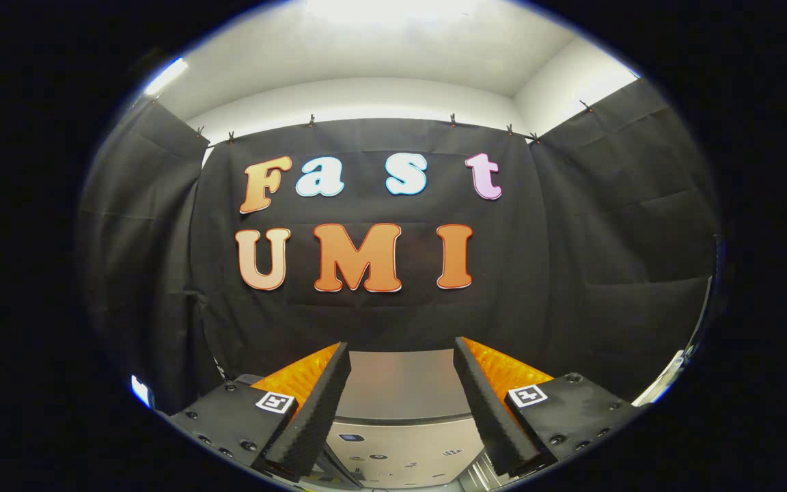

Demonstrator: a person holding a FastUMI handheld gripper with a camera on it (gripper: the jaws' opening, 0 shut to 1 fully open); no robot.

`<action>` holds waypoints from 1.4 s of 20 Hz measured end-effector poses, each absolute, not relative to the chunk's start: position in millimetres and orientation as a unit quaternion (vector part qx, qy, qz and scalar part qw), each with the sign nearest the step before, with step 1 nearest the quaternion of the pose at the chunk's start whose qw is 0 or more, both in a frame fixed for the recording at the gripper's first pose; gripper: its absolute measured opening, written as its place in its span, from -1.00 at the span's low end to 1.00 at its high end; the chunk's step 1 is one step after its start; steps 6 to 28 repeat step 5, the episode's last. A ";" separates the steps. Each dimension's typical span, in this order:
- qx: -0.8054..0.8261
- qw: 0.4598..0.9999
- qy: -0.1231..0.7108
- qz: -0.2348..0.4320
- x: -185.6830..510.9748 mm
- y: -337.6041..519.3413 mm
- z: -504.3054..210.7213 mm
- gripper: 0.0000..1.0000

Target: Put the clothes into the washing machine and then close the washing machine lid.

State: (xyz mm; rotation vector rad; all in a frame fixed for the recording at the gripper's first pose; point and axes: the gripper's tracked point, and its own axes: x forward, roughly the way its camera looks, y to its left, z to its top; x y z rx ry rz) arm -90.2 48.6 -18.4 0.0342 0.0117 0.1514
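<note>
The washing machine (pixel 400 410) sits low in the frame's center, its flat lid closed, contents hidden. The tool (pixel 402 359) hangs above it, fingers spread wide, holding and touching nothing.

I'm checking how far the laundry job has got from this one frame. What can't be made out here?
- Clothes: whether any are inside the washing machine cannot be told in the gripper view; just its top panel shows between the fingers.
- Lid: open or closed is unclear, the machine being cut off below and flanked by the open gripper.
- Control panel: its markings are too small to make out.
</note>
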 end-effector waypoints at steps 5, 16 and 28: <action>0.048 0.996 0.012 0.073 -99.3 31.3 -25.1 0.96; 0.048 0.996 0.012 0.073 -99.3 31.3 -25.1 0.96; 0.048 0.996 0.012 0.073 -99.3 31.3 -25.1 0.96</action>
